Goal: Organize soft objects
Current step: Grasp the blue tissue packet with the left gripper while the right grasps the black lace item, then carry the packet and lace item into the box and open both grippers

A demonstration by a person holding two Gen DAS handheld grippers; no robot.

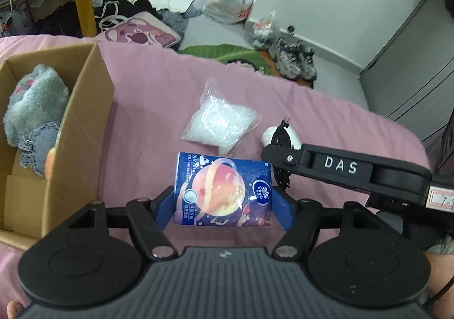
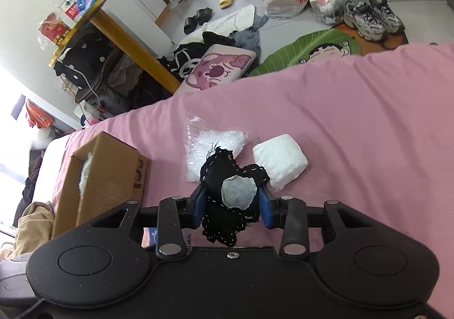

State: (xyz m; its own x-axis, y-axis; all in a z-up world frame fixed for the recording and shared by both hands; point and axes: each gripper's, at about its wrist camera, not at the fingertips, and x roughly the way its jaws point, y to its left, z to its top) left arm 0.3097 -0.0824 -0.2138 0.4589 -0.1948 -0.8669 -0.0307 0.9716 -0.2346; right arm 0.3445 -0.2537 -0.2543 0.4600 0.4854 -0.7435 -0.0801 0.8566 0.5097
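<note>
Left wrist view: tissue pack [image 1: 224, 190] clamped across its short sides by left gripper [image 1: 224, 202] above the bed [image 1: 159, 92], beside cardboard box [image 1: 85, 120]; judged light, squashy, film-slick. Black stuffed heart [image 2: 231, 195] pinched mid-body by right gripper [image 2: 231, 204]; soft, frayed

Soft daylight fills the room. The bright window [image 2: 11, 126] at the left edge is washed out white. Edges bend round; shadows are faint.
</note>
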